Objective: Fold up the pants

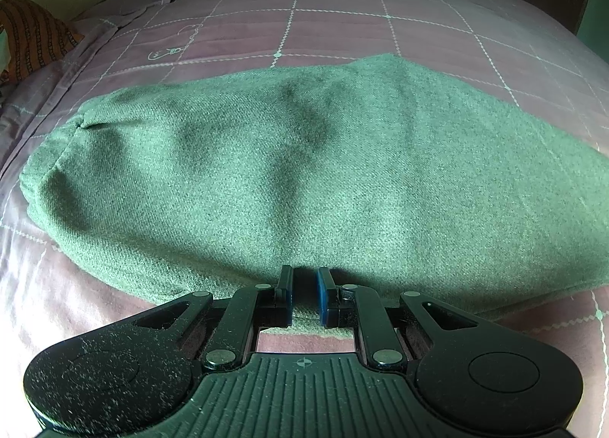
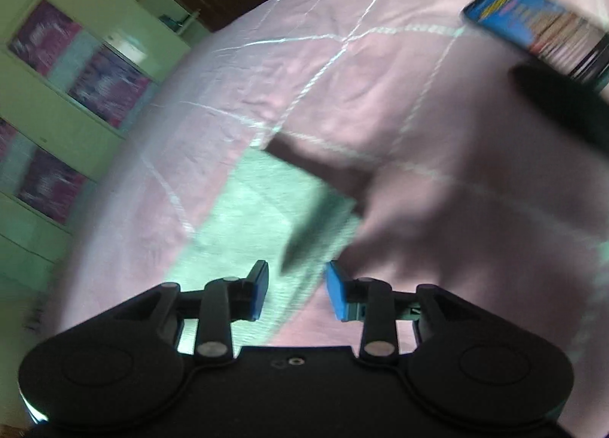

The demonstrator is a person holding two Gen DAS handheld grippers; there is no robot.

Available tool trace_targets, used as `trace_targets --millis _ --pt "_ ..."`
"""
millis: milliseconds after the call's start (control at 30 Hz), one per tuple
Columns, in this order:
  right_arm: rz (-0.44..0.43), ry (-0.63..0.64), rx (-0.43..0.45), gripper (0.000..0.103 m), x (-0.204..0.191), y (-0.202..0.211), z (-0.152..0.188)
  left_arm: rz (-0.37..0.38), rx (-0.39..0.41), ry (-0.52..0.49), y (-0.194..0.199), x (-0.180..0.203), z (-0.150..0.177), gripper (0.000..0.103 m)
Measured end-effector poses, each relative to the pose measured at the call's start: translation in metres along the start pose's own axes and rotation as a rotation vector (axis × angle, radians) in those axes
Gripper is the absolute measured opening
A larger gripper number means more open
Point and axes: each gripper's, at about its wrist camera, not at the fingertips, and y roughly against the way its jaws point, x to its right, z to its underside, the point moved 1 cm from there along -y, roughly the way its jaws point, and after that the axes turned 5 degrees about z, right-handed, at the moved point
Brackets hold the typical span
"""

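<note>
Gripping the near hem of the pants (image 1: 266,179), the left claw (image 1: 304,295) has its jaws drawn close with a fold of green cloth running between the blue pads (image 1: 323,297), so it looks clenched on the fabric, though a narrow gap shows between them. Beyond it the pants lie in a thick folded bundle across the pink bedspread (image 1: 342,31), one rounded end to the left, the other running off to the right.

The right claw (image 2: 297,291) is released, jaws well apart and holding nothing, hanging above a corner of the pants (image 2: 266,206); that view is blurred, so how near it sits to the cloth is hard to judge. A phone (image 2: 533,23) lies on the bedspread (image 2: 380,95) far off.

My worry is the left grip: if it holds only the top layer, lifting would peel the bundle open. With the right claw free, any pull by the left alone could drag the pants sideways and skew the fold.
</note>
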Motion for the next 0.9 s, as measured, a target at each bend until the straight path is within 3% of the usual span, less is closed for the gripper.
trace_targets --millis 200,333,367,433,467,533,567,633,700,733,800,900 --pt "0.013 0.049 0.013 0.010 -0.020 -0.016 -0.005 -0.013 0.002 -0.017 0.000 0.003 0.000 0.013" --pt "-0.124 0.158 0.191 0.008 -0.064 0.035 -0.016 -0.011 -0.002 -0.021 0.000 0.002 -0.001 0.013" --pt "-0.122 0.169 0.219 0.008 -0.071 0.044 -0.017 -0.011 -0.002 -0.020 0.000 0.002 -0.001 0.013" --pt "0.016 0.251 0.214 0.008 -0.074 0.033 -0.014 -0.013 -0.002 -0.028 0.000 0.003 -0.001 0.013" --pt "0.088 0.245 0.153 0.009 -0.066 0.015 -0.014 -0.012 -0.002 -0.028 0.000 0.003 -0.001 0.013" --pt "0.179 0.155 0.032 0.010 -0.042 -0.015 -0.013 -0.012 -0.001 -0.031 0.000 0.002 -0.001 0.013" --pt "0.185 0.134 0.018 0.012 -0.036 -0.020 -0.011 -0.011 -0.002 -0.030 0.000 0.002 -0.001 0.013" --pt "0.222 0.186 0.045 0.023 -0.041 -0.016 -0.009 -0.013 -0.004 -0.027 -0.001 0.002 -0.002 0.013" --pt "0.273 0.242 0.130 0.037 -0.047 0.000 -0.011 -0.017 -0.002 -0.023 0.000 0.003 -0.002 0.013" --pt "0.277 0.257 0.179 0.038 -0.047 0.009 -0.013 -0.021 0.003 -0.024 0.000 0.004 -0.002 0.013" --pt "0.220 0.298 0.210 0.038 -0.051 0.017 -0.017 -0.037 0.019 -0.038 0.004 0.008 0.001 0.013" --pt "0.091 0.430 0.160 0.038 -0.076 0.018 -0.005 -0.053 0.074 -0.072 0.017 0.024 0.003 0.013"
